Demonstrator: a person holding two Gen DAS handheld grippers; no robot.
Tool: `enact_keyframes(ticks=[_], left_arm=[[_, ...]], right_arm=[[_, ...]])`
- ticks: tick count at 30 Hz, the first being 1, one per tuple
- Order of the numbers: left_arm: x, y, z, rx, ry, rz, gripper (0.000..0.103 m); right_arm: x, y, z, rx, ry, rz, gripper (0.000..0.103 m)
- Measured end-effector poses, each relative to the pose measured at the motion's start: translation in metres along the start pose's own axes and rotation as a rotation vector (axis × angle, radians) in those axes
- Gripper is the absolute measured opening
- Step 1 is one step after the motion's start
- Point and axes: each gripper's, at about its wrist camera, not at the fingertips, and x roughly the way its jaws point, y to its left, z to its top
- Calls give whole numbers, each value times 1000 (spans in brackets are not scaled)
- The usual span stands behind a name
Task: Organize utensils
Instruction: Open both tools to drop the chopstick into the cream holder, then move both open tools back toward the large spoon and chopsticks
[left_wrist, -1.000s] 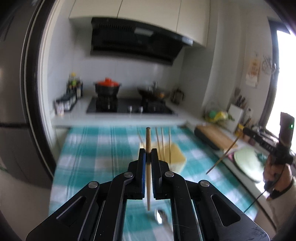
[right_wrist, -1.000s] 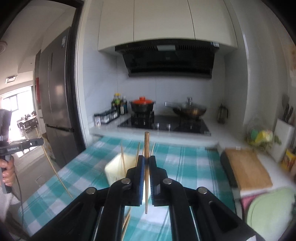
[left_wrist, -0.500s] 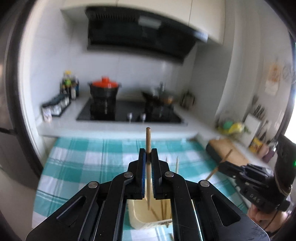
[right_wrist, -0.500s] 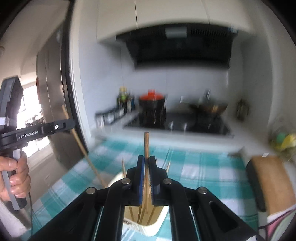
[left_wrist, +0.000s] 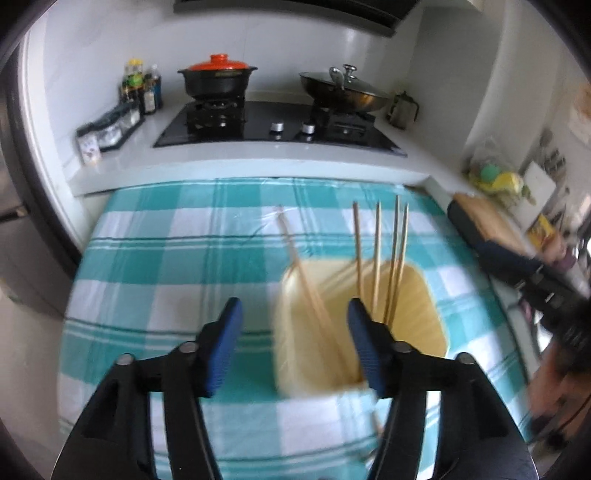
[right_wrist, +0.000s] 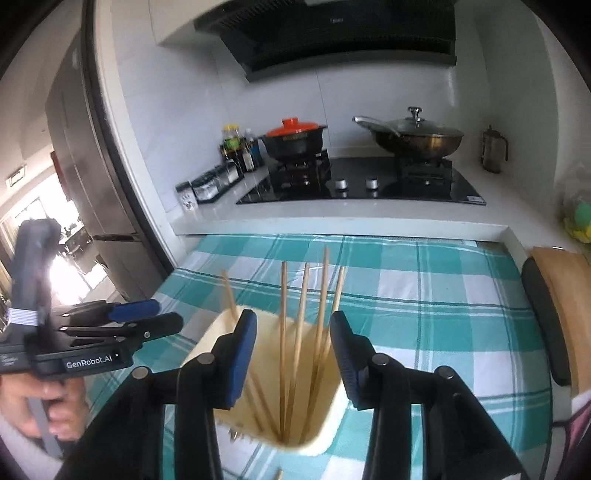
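A cream utensil holder (left_wrist: 424, 306) (right_wrist: 321, 435) stands on the teal checked tablecloth (left_wrist: 177, 258) with several wooden chopsticks (left_wrist: 376, 254) (right_wrist: 283, 314) upright in it. My left gripper (left_wrist: 293, 325) hovers just above its near rim, jaws opening. A blurred chopstick (left_wrist: 301, 273) leans loose in the gap, untouched by the pads. My right gripper (right_wrist: 293, 350) is over the holder from the other side, jaws opening, and the chopsticks stand free between its fingers (right_wrist: 240, 362). The left gripper (right_wrist: 166, 314) also shows at the left of the right wrist view, in a person's hand (right_wrist: 44, 406).
Behind the table runs a white counter with a black hob (left_wrist: 277, 125), a red-lidded pot (left_wrist: 218, 79), a lidded wok (left_wrist: 343, 90), a kettle (left_wrist: 402, 110) and seasoning jars (left_wrist: 110, 125). A cutting board (right_wrist: 557, 288) lies at the right. A fridge (right_wrist: 92, 184) stands at the left.
Both grippers came down over the holder and went from shut on one chopstick each to open. The chopsticks have left the jaws and now sit in the holder.
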Motion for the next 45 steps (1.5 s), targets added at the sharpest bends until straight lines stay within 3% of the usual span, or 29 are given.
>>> enact_keyframes(ticks=[3, 6, 11, 13, 16, 18, 22, 26, 29, 31, 38, 45], left_arm=[[-18, 11, -37, 60, 46, 18, 76], [-39, 21, -92, 120, 125, 24, 78], [-75, 35, -197, 133, 222, 26, 83], [-83, 35, -231, 91, 224, 39, 85], [-81, 25, -258, 35, 200, 70, 85], [-78, 13, -263, 10, 170, 46, 85], [-62, -19, -254, 9, 131, -13, 85], [-36, -46, -246, 51, 113, 40, 85], [-18, -50, -244, 30, 119, 75, 85], [-9, -51, -247, 13, 129, 95, 85], [1, -65, -255, 52, 141, 122, 85], [5, -65, -261, 47, 146, 133, 85]], right_arm=[[-32, 0, -28, -70, 29, -31, 46], [-67, -5, -76, -163, 125, -86, 47], [-115, -4, -189, -463, 362, -263, 47], [-127, -1, -237, -524, 402, -326, 47], [-131, -5, -290, -387, 418, -347, 47], [-133, -4, -309, -263, 366, -324, 47], [-133, 14, -317, -98, 249, -282, 47], [-122, 36, -296, -68, 188, -207, 46], [-103, 41, -286, -56, 190, -170, 46], [-87, 40, -282, -21, 222, -139, 35], [-52, 48, -277, 43, 263, -52, 26], [-38, 57, -279, 13, 305, -57, 19]])
